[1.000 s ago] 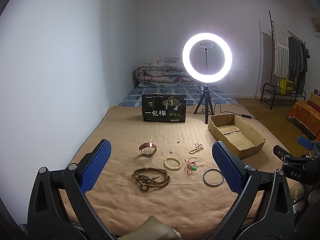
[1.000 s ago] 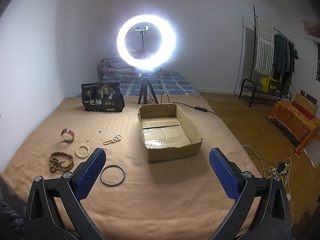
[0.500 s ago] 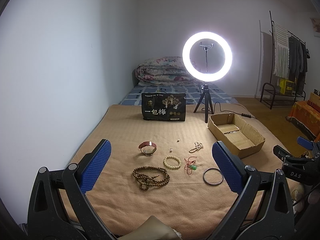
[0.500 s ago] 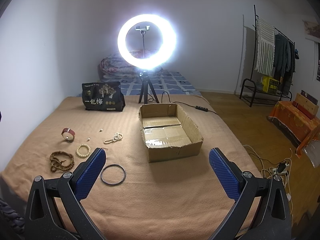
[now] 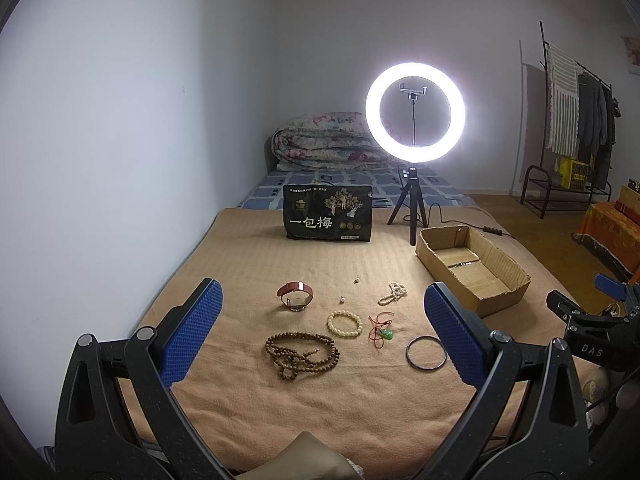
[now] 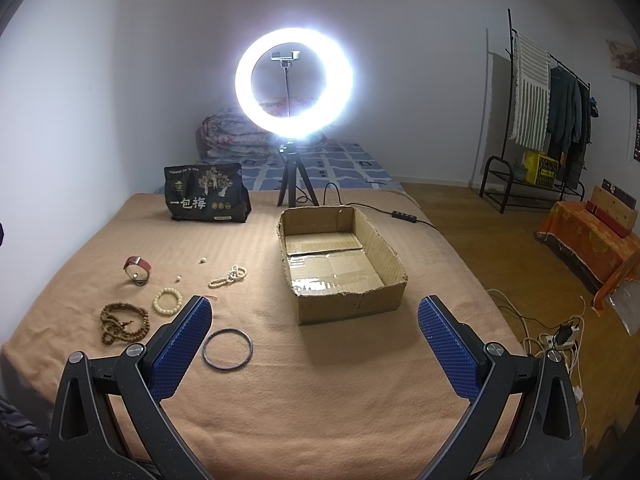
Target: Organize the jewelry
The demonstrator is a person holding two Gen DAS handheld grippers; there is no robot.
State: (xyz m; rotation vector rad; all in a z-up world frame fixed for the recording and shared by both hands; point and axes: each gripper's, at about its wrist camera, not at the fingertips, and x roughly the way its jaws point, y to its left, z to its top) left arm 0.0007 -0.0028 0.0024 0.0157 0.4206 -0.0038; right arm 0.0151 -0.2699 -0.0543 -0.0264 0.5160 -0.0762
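Observation:
Jewelry lies on a tan blanket (image 5: pixel 320 408): a red-strapped watch (image 5: pixel 295 296), a brown bead necklace (image 5: pixel 301 354), a cream bead bracelet (image 5: pixel 344 323), a red cord with a green pendant (image 5: pixel 382 330), a pearl string (image 5: pixel 393 293), a dark bangle (image 5: pixel 426 353) and two loose beads. An open cardboard box (image 6: pixel 340 260) stands empty to the right. My left gripper (image 5: pixel 322 332) is open and empty above the near edge. My right gripper (image 6: pixel 314 348) is open and empty, between the bangle (image 6: pixel 227 349) and the box; it also shows in the left wrist view (image 5: pixel 592 336).
A lit ring light on a tripod (image 5: pixel 414 110) and a black snack bag (image 5: pixel 328 218) stand at the back of the blanket. A cable (image 6: pixel 384 212) runs behind the box. Folded bedding (image 5: pixel 324 146) lies beyond. A clothes rack (image 6: pixel 552 112) and floor cables (image 6: pixel 556 336) are on the right.
Both views have shifted very slightly; the jewelry, the box and both open grippers stay as they were.

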